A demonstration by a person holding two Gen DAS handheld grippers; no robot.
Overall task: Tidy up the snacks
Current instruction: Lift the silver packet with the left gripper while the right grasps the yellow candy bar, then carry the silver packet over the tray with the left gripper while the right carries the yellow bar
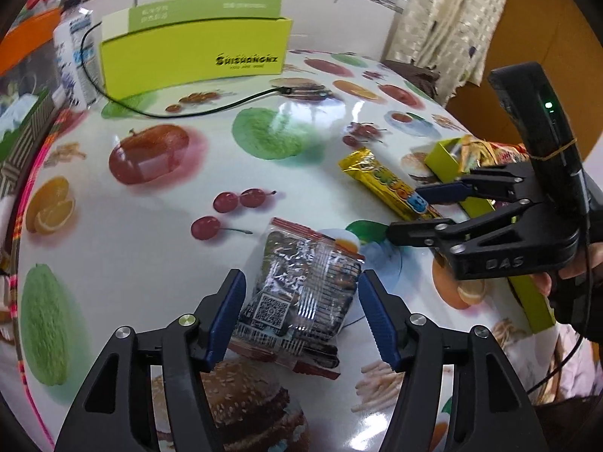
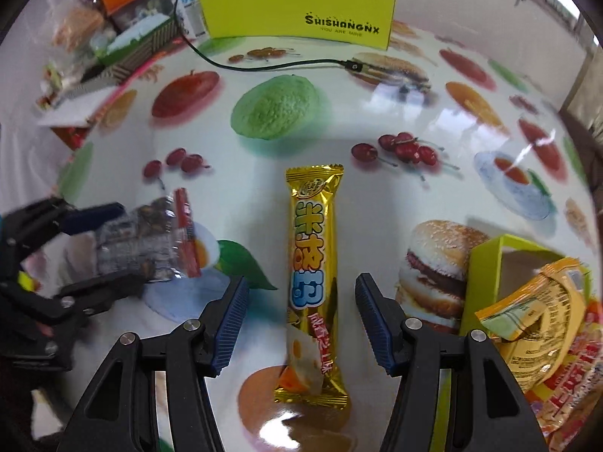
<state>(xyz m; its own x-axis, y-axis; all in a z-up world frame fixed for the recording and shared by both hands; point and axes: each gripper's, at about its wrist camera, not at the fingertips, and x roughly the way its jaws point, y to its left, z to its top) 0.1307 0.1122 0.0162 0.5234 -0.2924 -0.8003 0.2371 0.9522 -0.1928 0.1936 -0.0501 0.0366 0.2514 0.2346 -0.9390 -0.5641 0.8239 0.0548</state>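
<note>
A clear and dark snack packet with a red edge (image 1: 301,297) lies on the fruit-print table between the fingers of my left gripper (image 1: 301,312), which is open around it. It also shows in the right wrist view (image 2: 154,241). A long gold snack bar (image 2: 312,286) lies between the fingers of my right gripper (image 2: 301,320), which is open. The bar shows in the left wrist view (image 1: 388,188) with the right gripper (image 1: 405,209) over it. A small green box (image 2: 486,263) at the right holds yellow and orange snack packets (image 2: 539,312).
A large lime-green box (image 1: 196,56) stands at the table's far side, with a black cable (image 1: 196,111) lying in front of it. A white bottle (image 1: 73,60) and cluttered packages (image 2: 113,30) sit at the far left. A curtain (image 1: 444,26) hangs at the right.
</note>
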